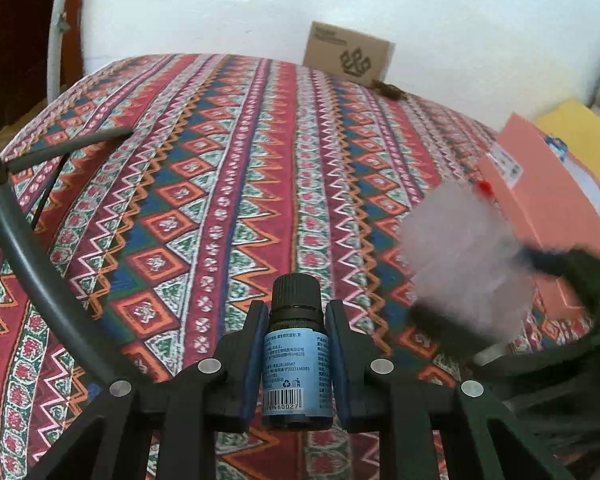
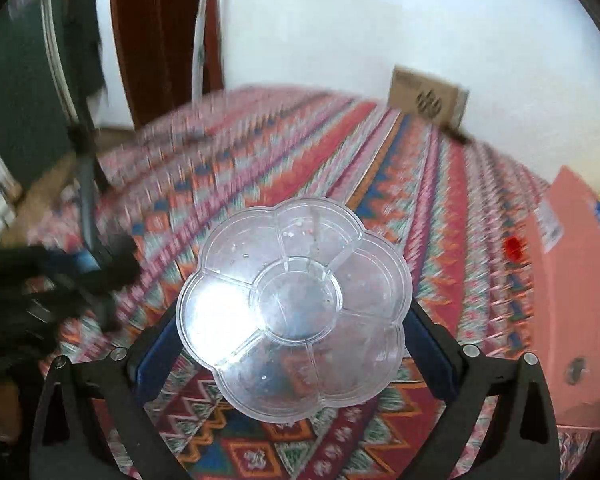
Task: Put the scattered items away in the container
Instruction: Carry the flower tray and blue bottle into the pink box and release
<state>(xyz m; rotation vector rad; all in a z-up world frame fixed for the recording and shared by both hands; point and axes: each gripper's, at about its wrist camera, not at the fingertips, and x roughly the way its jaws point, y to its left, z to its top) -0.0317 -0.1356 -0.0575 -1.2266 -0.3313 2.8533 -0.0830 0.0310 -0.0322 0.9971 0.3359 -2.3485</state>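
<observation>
My left gripper (image 1: 296, 350) is shut on a small dark bottle (image 1: 296, 364) with a black cap and a blue label, held upright above the patterned tablecloth (image 1: 204, 184). My right gripper (image 2: 294, 328) is shut on a clear flower-shaped plastic tray (image 2: 294, 308) with several compartments, held above the cloth. That tray shows as a pale blur in the left wrist view (image 1: 464, 264), with the right gripper (image 1: 560, 272) behind it. A pink box (image 1: 540, 196) stands at the right, also in the right wrist view (image 2: 572, 280). A small red item (image 2: 513, 247) lies on the cloth beside it.
A cardboard box (image 1: 346, 54) stands at the table's far edge against the white wall. A small dark object (image 1: 390, 90) lies in front of it. Black cables (image 1: 28, 240) cross the left of the table. A yellow thing (image 1: 584, 140) lies behind the pink box.
</observation>
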